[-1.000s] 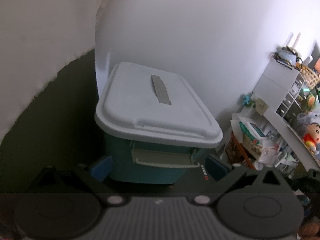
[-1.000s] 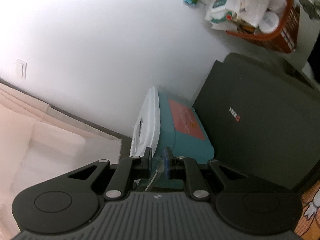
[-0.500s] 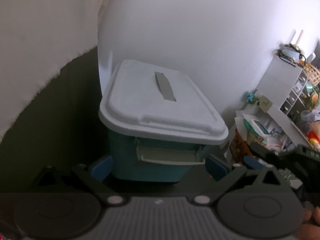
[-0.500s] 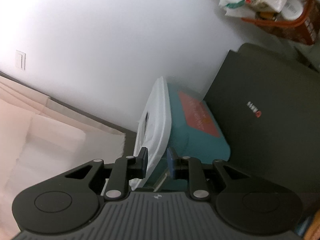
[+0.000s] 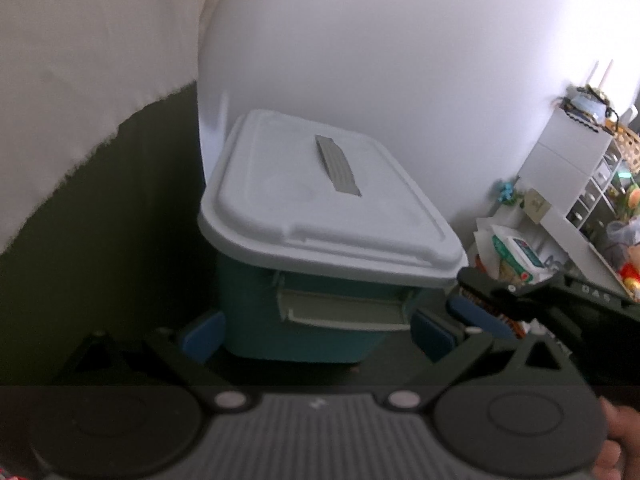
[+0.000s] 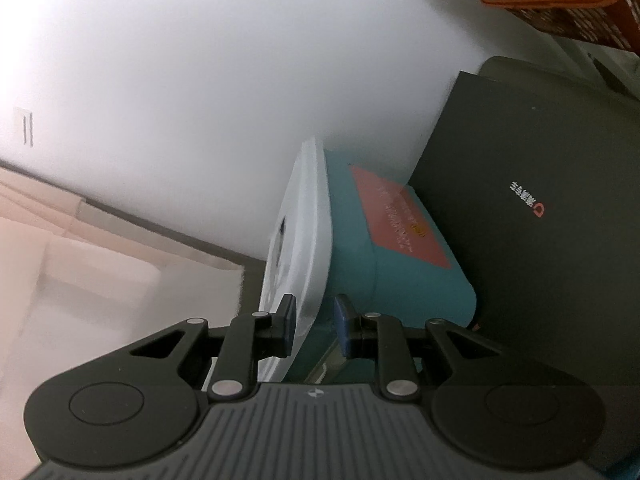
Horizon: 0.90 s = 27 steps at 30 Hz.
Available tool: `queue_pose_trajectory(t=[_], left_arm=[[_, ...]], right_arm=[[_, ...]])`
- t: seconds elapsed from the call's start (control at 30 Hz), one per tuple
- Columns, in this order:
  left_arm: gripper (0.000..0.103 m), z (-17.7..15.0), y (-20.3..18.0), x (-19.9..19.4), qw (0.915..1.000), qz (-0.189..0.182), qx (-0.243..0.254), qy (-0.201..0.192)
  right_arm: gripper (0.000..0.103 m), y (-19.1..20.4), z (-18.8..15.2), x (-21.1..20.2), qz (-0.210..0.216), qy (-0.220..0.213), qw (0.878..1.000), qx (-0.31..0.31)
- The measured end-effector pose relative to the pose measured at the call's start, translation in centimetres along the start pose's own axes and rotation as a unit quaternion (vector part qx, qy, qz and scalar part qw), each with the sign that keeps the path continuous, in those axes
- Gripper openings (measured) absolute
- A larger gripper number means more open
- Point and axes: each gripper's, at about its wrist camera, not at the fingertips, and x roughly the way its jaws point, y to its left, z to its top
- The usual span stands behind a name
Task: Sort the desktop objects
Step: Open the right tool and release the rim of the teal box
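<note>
A teal storage box (image 5: 304,332) with a white lid (image 5: 320,204) stands on the dark desk mat against the wall. My left gripper (image 5: 318,334) is open, its blue pads on either side of the box's front end with the grey latch (image 5: 344,310). In the right wrist view the box (image 6: 404,276) appears sideways with an orange label. My right gripper (image 6: 314,322) is open, its pads straddling the lid's edge (image 6: 300,264) at the corner. It also shows in the left wrist view (image 5: 520,300) at the box's right corner.
A dark desk mat (image 6: 540,208) with a small logo lies under the box. An orange basket (image 6: 560,4) of packets sits beyond the mat. White shelves (image 5: 580,168) with small items stand at the right. A curtain (image 5: 80,80) hangs at the left.
My right gripper has opened wider and moved in around the lid's edge, coming into the left wrist view. My left gripper has eased slightly closer to the box.
</note>
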Motion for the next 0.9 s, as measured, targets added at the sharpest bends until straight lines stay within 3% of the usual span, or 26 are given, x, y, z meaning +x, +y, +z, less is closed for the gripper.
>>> queue_pose_trajectory(t=[0.47,0.63,0.9], left_arm=[[0.101,-0.5,-0.2,0.0,1.0000,0.000,0.004,0.003],[0.101,-0.6,-0.3,0.3,1.0000,-0.001,0.005,0.004],[0.101,-1.1,-0.8,0.6,0.9998,-0.004,0.016,0.010]], right_arm=[[0.022,-0.4,0.4,0.8,0.018,-0.003,0.999,0.031],[0.022,-0.7,0.2,0.5,0.006,0.001,1.000,0.029],[0.022,-0.7,1.2,-4.3,-0.018,-0.006,1.000,-0.013]])
